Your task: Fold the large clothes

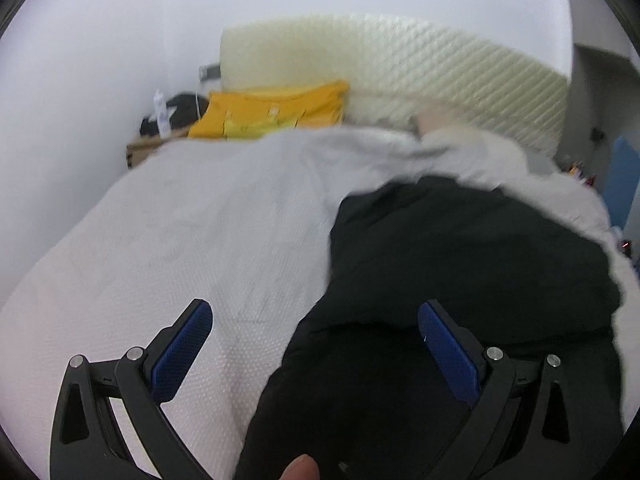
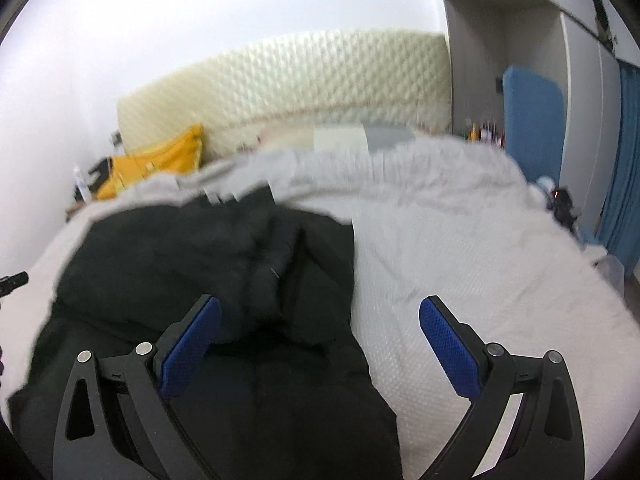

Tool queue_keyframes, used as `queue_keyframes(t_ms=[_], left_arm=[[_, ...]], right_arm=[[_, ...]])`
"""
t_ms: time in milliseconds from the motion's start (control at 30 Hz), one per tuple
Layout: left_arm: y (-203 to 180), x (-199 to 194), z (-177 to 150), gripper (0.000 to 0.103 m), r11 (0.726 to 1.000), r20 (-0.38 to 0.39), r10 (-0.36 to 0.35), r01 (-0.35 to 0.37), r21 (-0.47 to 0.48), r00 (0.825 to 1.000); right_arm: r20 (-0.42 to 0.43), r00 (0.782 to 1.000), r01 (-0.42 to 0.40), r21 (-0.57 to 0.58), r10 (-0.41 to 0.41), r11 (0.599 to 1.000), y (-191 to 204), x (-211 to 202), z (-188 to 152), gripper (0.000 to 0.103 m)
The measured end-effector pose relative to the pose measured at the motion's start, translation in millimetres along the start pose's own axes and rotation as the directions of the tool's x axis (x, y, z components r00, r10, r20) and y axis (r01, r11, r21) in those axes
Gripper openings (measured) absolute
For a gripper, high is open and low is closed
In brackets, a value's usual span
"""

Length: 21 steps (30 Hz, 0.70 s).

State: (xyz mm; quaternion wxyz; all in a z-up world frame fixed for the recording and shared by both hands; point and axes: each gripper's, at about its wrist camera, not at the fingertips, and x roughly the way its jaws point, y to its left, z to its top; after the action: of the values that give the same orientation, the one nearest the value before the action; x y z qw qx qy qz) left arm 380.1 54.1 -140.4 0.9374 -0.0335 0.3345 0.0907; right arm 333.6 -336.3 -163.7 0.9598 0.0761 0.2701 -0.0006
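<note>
1. The black garment (image 1: 460, 272) lies crumpled on the white bed cover (image 1: 180, 240), in front of me.
2. My left gripper (image 1: 316, 336) and right gripper (image 2: 320, 332) are both wide apart and hold nothing.
3. I should take two far-apart edge points, then pull the cloth flat before folding.

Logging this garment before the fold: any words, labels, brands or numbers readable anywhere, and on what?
None can be read.
Black garment: no label or print visible.
Yellow bag: small pale tags, too blurred to read.
White bottle: too small and blurred.
Items by the blue panel: too small.
</note>
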Motion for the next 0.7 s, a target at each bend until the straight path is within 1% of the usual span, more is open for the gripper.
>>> queue_keyframes(t_ms=[67,167,233,300,333,433,500,600,700], left_arm=[[-3,-28,7,0.103,1.000,0.022,-0.019,0.019,-0.002,1.000],[-10,-78,14,0.103,1.000,0.065,-0.014,0.013,0.005,0.998],[-12,-110,16,0.103,1.000,0.096,-0.026,0.026,0.003,0.995],[-12,-146,16,0.103,0.999,0.119,-0.049,0.051,-0.009,0.992],[-10,-156,16,0.103,0.998,0.126,-0.059,0.061,-0.010,0.990],[-6,-197,8,0.103,0.995,0.143,-0.093,0.096,-0.012,0.985],[-1,-217,0,0.103,0.992,0.135,-0.122,0.126,-0.021,0.983],[8,-245,-22,0.103,0.982,0.112,-0.183,0.187,-0.028,0.977],[15,-264,-45,0.103,0.976,0.088,-0.216,0.218,-0.013,0.972]], right_arm=[[0.037,0.999,-0.011,0.003,0.011,1.000,7,-30,12,0.100],[0.103,0.994,-0.029,-0.001,0.029,1.000,15,-82,33,0.100],[0.138,0.990,-0.020,-0.008,0.021,1.000,20,-115,43,0.100],[0.171,0.985,-0.029,-0.005,0.029,1.000,23,-142,50,0.100],[0.185,0.982,-0.036,-0.004,0.036,0.999,26,-156,51,0.100],[0.204,0.977,-0.055,-0.016,0.057,0.998,35,-189,47,0.100],[0.204,0.977,-0.061,-0.027,0.065,0.998,40,-204,40,0.100],[0.182,0.979,-0.089,-0.033,0.093,0.996,47,-223,21,0.100],[0.141,0.984,-0.111,-0.021,0.113,0.994,49,-234,-4,0.100]])
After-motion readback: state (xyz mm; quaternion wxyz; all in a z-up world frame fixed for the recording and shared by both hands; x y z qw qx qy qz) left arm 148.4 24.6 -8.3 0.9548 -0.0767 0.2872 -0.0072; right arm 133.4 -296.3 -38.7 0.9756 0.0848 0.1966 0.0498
